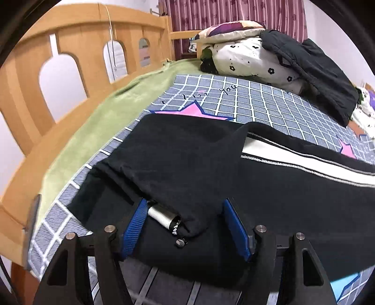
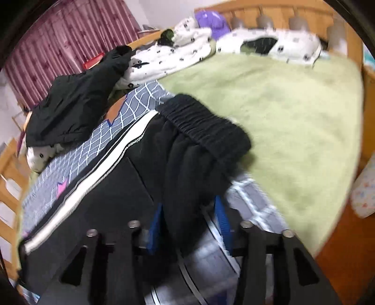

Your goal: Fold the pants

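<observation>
Wooden bed frame with arched cut-outs along its rail. Green blanket covers the mattress, a grey checked sheet laid over it. Maroon curtains hang behind; white wall beside them. Bedding piled at the far end.

**Bedding, jacket and curtain around the bed**

A grey sheet with a white grid and pink stars covers the middle of the left wrist view; a green fleece blanket lies along its left edge, beside the wooden bed rail with arched cut-outs; at upper right a white quilt with black flowers is bundled, a patterned pillow on top and a black jacket draped over its right side; a maroon curtain hangs behind; in the right wrist view the green blanket fills the right half, with the white quilt along the wooden headboard at the top, blurred.
</observation>
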The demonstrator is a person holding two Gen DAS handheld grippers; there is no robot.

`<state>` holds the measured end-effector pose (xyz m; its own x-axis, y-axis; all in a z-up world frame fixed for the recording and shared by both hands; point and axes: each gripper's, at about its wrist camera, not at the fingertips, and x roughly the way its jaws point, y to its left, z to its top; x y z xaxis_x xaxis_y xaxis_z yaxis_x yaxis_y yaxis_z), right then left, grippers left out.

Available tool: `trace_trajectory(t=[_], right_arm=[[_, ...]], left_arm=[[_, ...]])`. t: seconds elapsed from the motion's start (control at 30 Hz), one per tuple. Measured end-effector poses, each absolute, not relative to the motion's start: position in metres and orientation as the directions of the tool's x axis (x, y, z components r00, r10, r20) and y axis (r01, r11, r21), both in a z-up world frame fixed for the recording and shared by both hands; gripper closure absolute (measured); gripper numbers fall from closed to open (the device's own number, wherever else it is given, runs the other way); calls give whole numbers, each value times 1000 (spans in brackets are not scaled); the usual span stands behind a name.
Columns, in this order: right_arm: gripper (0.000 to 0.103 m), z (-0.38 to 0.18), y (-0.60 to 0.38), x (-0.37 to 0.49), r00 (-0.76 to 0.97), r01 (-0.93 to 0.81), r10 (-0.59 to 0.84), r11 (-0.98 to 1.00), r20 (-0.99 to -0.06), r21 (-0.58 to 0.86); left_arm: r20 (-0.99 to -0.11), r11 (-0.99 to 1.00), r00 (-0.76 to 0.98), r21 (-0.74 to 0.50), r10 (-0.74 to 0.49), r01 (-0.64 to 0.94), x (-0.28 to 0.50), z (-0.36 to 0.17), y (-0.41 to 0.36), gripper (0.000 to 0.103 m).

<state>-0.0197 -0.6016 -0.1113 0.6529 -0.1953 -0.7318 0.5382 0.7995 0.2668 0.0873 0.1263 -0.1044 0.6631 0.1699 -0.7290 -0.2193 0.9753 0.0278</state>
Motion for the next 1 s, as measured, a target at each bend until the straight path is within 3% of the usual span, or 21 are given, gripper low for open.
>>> trace_trajectory(t=[0.03,0.07,0.2,0.3,0.6,0.73,0.8,0.83,1.0], right_arm=[[55,-106,-599,-25,649,537,-207,806,-732,247],[55,-99,-593,-28,642,535,-223,815,-733,221],[55,-71,-571,-33,618,551,-306,825,-725,122],[55,-64,-549,-40,630,564,-313,814,-711,141],[55,-62,-452,2,653,471,-251,874,-715,123],[51,-57,-408,28,664,380,-239,924,-708,45],[51,-54,-384,44,673,331,-242,944,-699,-8],[49,-53,-378,49,677,313,-240,949,-696,-22],[45,-58,-332,91,700,183,-193,979,-688,-89]], left_arm=[[-722,975,672,13,163,-222,90,-103,130,79],[-719,974,675,7,163,-227,91,-103,131,85],[-649,966,743,-48,163,-254,101,-81,149,89],[-591,958,787,-79,177,-274,121,-59,168,89],[-614,967,782,-119,108,-227,205,-56,212,89],[-687,957,727,-202,12,-208,217,-71,230,78],[-706,951,708,-237,-28,-199,212,-80,238,53],[-706,952,708,-232,-21,-202,209,-82,240,28],[-650,954,751,-282,-115,-97,195,-72,245,25]])
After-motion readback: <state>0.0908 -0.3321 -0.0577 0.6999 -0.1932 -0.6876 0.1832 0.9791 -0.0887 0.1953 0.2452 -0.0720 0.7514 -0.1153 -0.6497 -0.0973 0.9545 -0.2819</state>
